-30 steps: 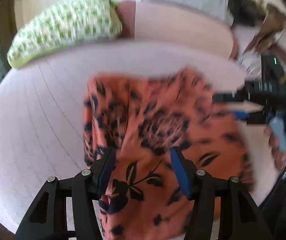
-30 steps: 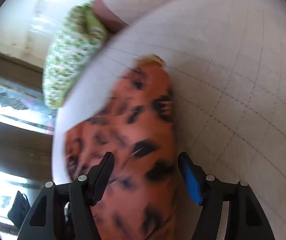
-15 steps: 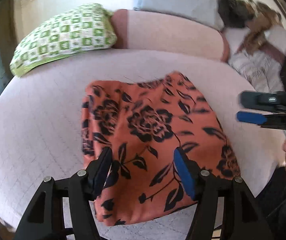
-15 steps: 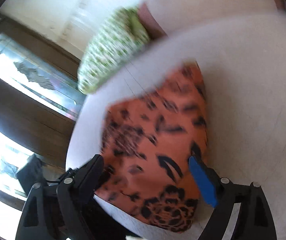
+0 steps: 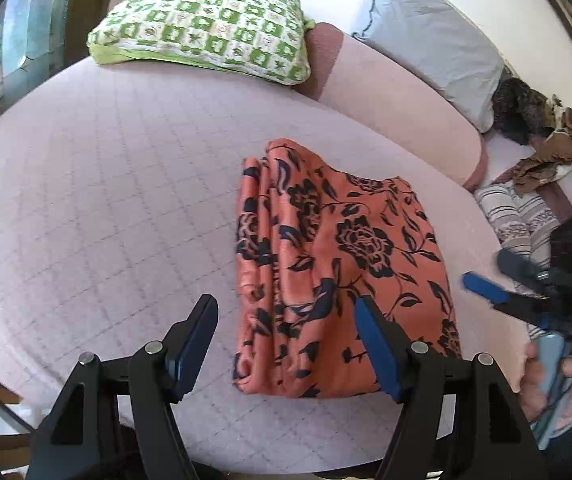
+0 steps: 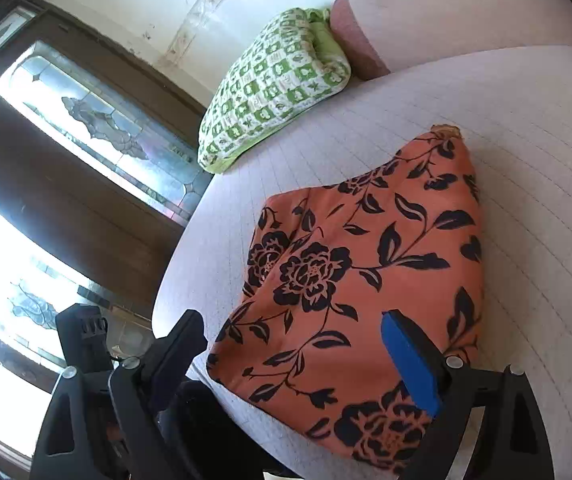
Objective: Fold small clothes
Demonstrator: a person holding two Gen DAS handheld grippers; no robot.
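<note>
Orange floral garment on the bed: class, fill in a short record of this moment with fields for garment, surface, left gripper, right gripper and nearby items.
garment: orange floral garment, folded, lying flat
surface: quilted pink bed cover
left gripper: left gripper open, jaws just been opening, nothing gripped
right gripper: right gripper open, jaws just been opening, above the garment's near end, nothing gripped
nearby items: green checked pillow, grey pillow

An orange garment printed with black roses and leaves is seen folded into a rough rectangle, laid flat on the pale quilted bed close to its near edge. Stacked folded layers are shown along its left side.
</note>
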